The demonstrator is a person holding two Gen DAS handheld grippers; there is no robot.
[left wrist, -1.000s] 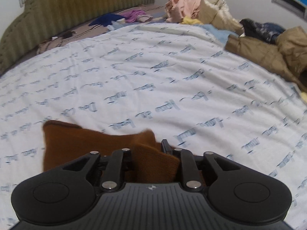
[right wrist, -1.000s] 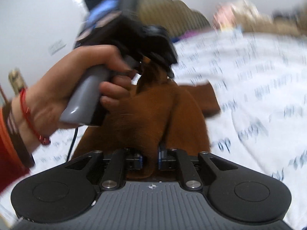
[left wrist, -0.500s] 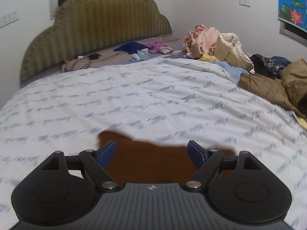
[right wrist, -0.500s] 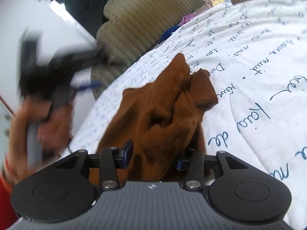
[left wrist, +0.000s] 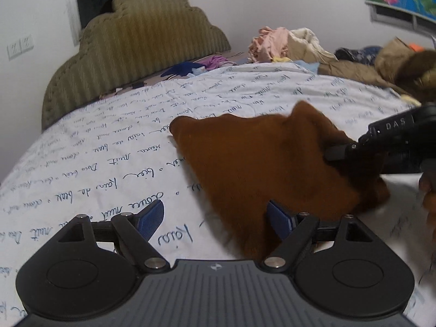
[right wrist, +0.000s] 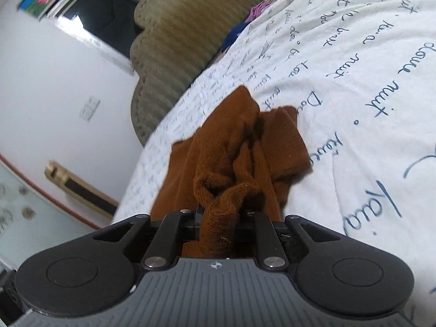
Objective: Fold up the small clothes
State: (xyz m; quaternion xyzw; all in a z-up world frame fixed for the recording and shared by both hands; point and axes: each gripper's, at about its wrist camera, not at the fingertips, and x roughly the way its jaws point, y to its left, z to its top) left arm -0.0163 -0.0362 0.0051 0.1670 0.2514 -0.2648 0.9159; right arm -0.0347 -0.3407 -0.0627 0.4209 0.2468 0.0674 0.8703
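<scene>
A small brown knit garment (left wrist: 261,163) lies on the white bedspread with blue script (left wrist: 109,158). My left gripper (left wrist: 215,219) is open and empty, just in front of the garment's near corner, its right blue pad beside the cloth edge. My right gripper (right wrist: 219,215) is shut on a bunched fold of the brown garment (right wrist: 237,150), which stretches away from it across the bedspread (right wrist: 368,68). In the left wrist view the right gripper (left wrist: 338,152) comes in from the right, its fingers on the garment's right side.
A pile of other clothes (left wrist: 305,46) lies at the far side of the bed, with more brown garments (left wrist: 395,65) at the right. An olive padded headboard (left wrist: 130,51) stands at the far left. Purple and blue clothes (left wrist: 196,65) lie near it.
My left gripper let go of the brown garment, opened and pulled back. My right gripper opened for a moment and has closed again on a bunch of the cloth, now lying on the bed.
</scene>
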